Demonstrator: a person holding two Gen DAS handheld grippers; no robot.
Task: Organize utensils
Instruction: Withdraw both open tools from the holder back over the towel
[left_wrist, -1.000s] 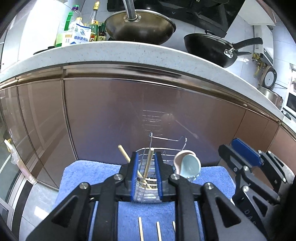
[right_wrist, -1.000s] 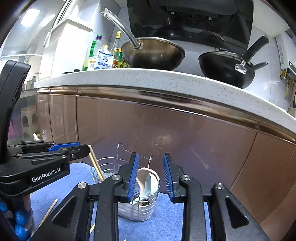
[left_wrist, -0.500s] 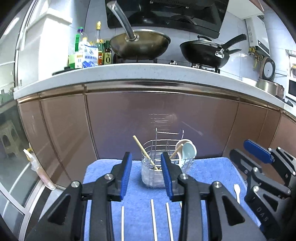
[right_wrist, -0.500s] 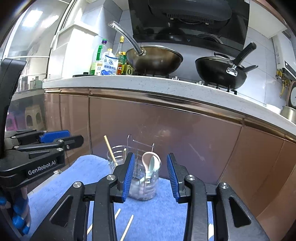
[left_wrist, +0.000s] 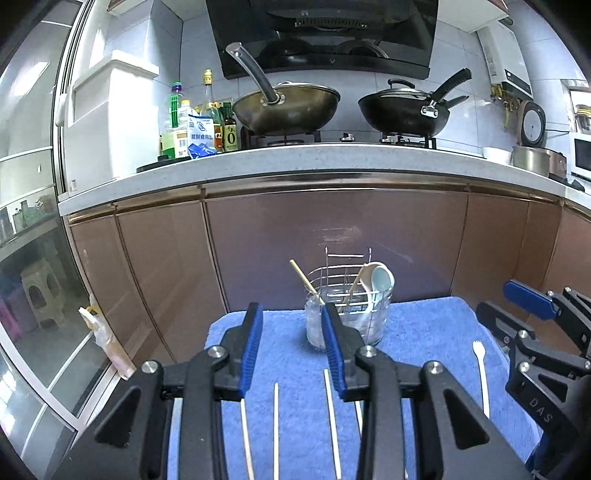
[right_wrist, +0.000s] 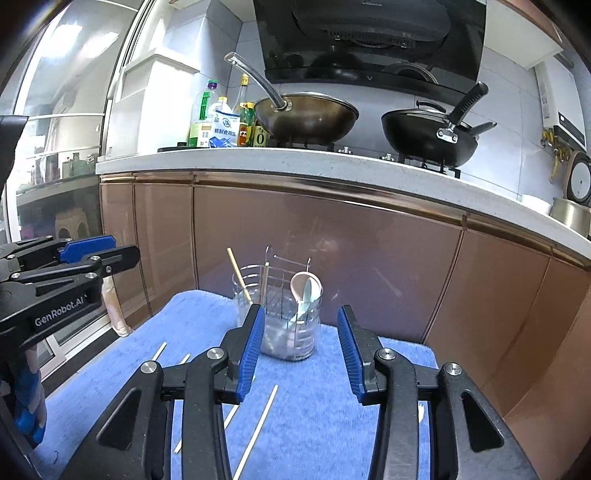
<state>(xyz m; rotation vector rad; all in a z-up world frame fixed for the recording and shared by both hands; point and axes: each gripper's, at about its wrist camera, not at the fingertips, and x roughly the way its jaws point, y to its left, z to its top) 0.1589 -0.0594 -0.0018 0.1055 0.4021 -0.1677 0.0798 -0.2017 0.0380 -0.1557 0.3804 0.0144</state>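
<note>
A wire utensil holder stands at the far edge of a blue towel. It holds two chopsticks and two spoons, one pink and one pale blue. Several loose chopsticks lie on the towel near me, and a white spoon lies to the right. My left gripper is open and empty above the loose chopsticks. My right gripper is open and empty, facing the holder. Chopsticks lie under it.
Brown cabinet fronts rise just behind the towel under a white counter with two woks and bottles. The towel's left edge drops to the floor, where a plastic-wrapped item leans on the cabinet.
My left gripper let go of a chopstick into the holder, opened and pulled back and up. My right gripper also drew back and opened wider.
</note>
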